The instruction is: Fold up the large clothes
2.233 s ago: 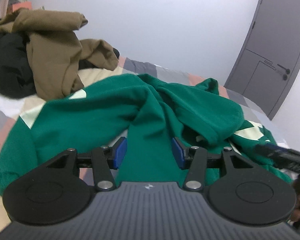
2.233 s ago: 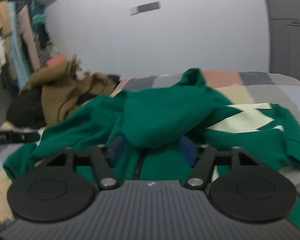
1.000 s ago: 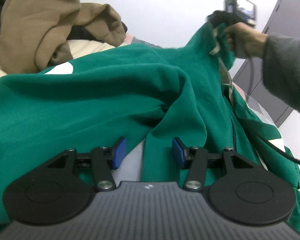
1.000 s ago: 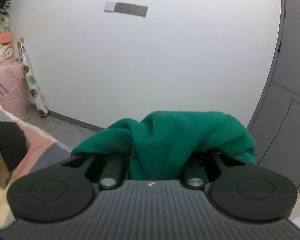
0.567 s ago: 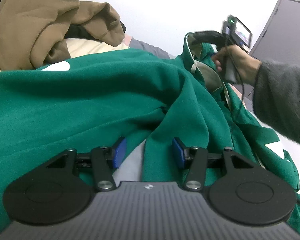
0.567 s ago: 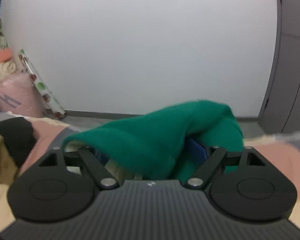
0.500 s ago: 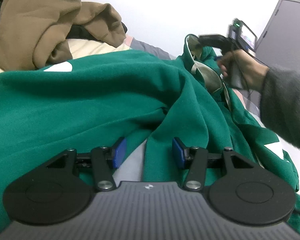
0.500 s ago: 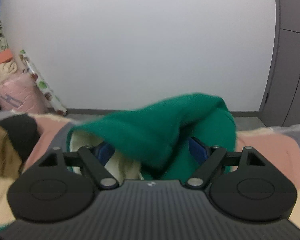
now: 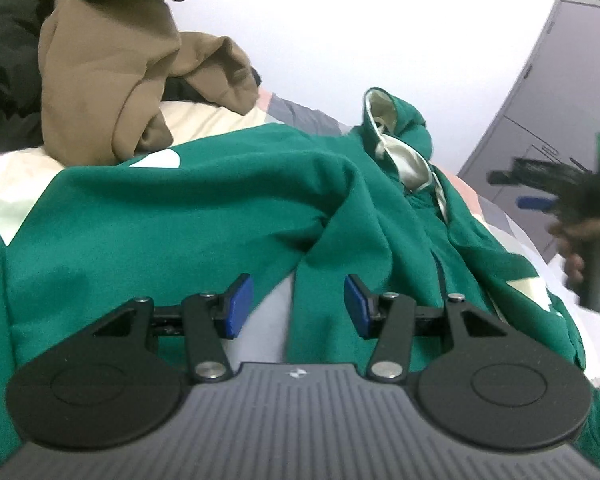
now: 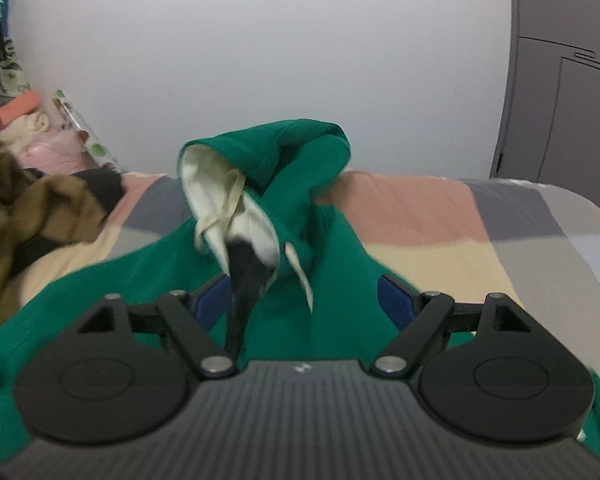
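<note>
A large green hoodie (image 9: 188,216) with cream patches lies rumpled on the bed. Its hood (image 10: 268,184), cream-lined with a drawstring, stands up at the far end; it also shows in the left wrist view (image 9: 396,136). My left gripper (image 9: 296,306) is open, low over a fold of the green fabric, with the cloth between the blue pads but not pinched. My right gripper (image 10: 304,298) is open and empty just short of the hood; it shows blurred at the right of the left wrist view (image 9: 572,208).
A brown garment (image 9: 112,60) and a black one (image 9: 8,68) are heaped at the bed's far left. The bedspread (image 10: 440,216) has pink, grey and cream checks. A white wall (image 10: 340,60) and a grey door (image 9: 548,100) lie beyond the bed.
My right gripper opened, let go of the hood and drew back to the right. The hood dropped onto the bed. My left gripper stayed open and hardly moved.
</note>
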{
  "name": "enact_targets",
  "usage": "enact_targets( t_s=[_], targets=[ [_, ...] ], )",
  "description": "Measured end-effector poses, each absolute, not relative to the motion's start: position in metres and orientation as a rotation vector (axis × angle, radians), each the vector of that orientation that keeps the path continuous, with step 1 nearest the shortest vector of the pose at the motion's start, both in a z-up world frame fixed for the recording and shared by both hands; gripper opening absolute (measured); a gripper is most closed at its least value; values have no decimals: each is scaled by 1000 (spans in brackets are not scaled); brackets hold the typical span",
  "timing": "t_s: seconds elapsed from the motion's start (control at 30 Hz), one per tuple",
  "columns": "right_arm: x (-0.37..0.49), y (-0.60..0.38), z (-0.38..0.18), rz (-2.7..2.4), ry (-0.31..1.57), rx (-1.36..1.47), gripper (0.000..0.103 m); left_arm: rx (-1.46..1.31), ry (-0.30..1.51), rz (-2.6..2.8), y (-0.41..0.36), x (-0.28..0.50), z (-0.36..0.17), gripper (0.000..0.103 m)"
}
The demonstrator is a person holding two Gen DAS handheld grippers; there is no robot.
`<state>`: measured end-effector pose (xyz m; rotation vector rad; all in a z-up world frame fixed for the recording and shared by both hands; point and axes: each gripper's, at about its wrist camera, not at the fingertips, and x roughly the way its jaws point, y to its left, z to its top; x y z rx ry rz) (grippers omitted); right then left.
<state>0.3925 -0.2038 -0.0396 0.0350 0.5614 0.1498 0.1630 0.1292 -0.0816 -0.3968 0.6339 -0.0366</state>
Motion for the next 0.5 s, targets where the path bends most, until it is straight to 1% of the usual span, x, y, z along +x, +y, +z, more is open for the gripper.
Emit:
enact_targets(
  t_s=[0.13,0.27,0.5],
  targets=[
    [322,-218,-32,160,580,47,82,-367,669,-33,117,150,-79,56],
    [253,-236,-32,167,640,51,82,-344,714,-19,108,135,-79,56],
    [176,-271,-43,154,729,-1,82,-344,808,24,99,110,-77,56]
  ],
)
